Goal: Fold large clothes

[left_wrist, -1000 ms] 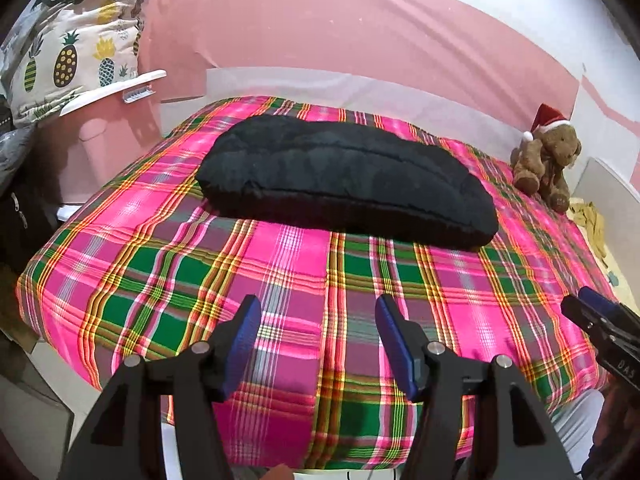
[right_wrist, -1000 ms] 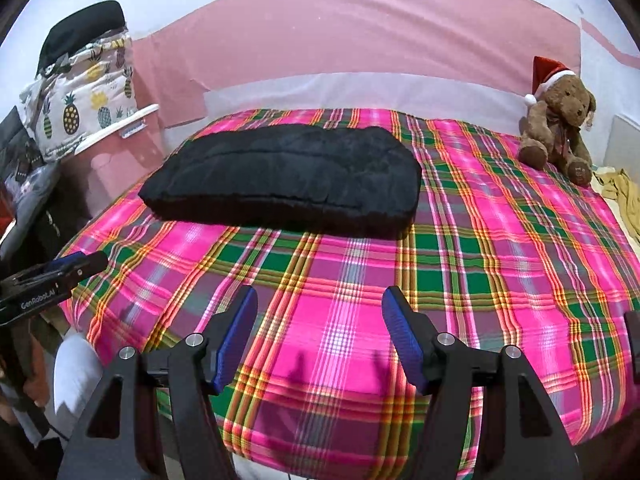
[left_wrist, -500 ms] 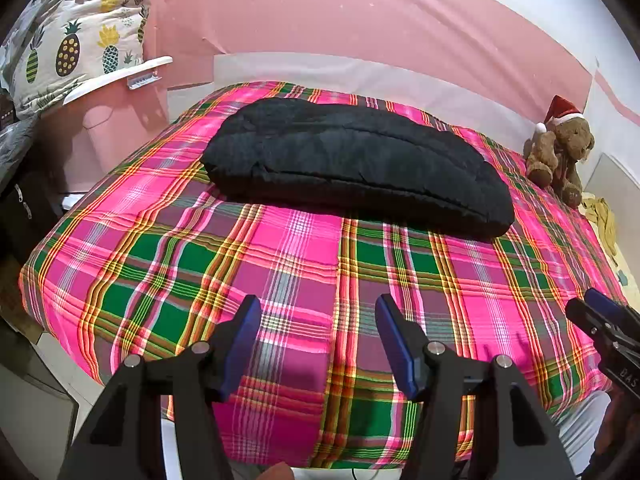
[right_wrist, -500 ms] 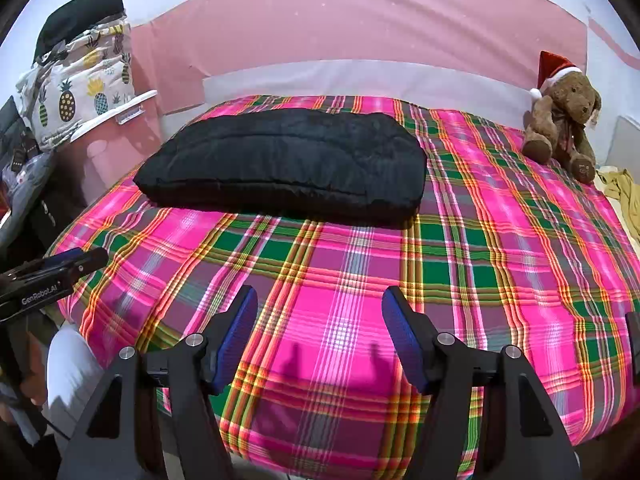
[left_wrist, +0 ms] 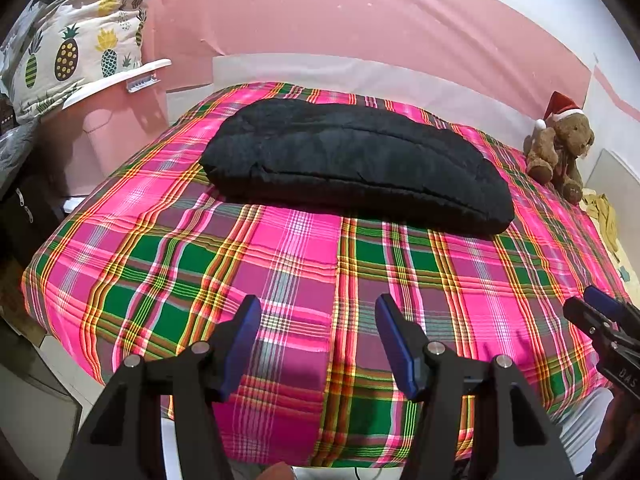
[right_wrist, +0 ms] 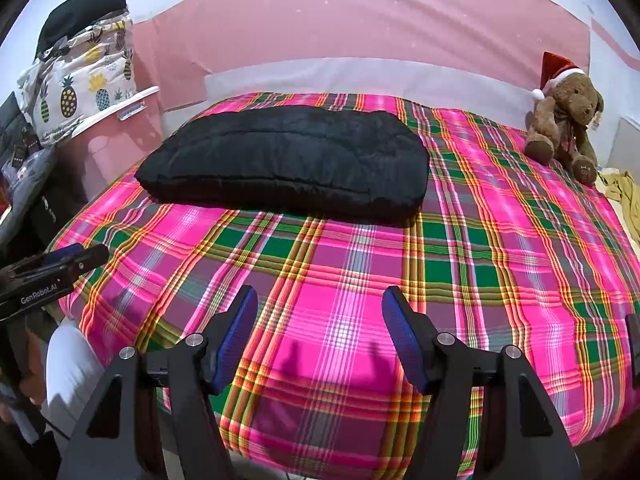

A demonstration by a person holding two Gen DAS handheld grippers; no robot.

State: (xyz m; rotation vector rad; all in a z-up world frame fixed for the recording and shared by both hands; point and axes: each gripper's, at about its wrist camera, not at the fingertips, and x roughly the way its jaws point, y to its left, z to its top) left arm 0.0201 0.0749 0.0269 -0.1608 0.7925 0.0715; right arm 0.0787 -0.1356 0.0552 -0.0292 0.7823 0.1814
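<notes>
A black padded garment (left_wrist: pixel 356 168), folded into a thick long bundle, lies across the far half of a bed with a pink and green plaid cover (left_wrist: pixel 304 280). It also shows in the right wrist view (right_wrist: pixel 288 160). My left gripper (left_wrist: pixel 318 312) is open and empty above the near edge of the bed, well short of the garment. My right gripper (right_wrist: pixel 320 304) is open and empty over the near part of the cover (right_wrist: pixel 360 280). Each gripper shows at the edge of the other's view, the right one (left_wrist: pixel 600 320) and the left one (right_wrist: pixel 56 268).
A brown teddy bear with a red hat (right_wrist: pixel 564 120) sits at the bed's far right corner. A pineapple-print bundle (left_wrist: pixel 76 52) rests on a pink bin (left_wrist: pixel 120 128) left of the bed. Yellow cloth (right_wrist: pixel 628 196) lies at the right. A pink wall stands behind.
Both grippers have risen and tipped slightly, so the bed and garment sit lower in both views. The garment has not moved. Both grippers stay open.
</notes>
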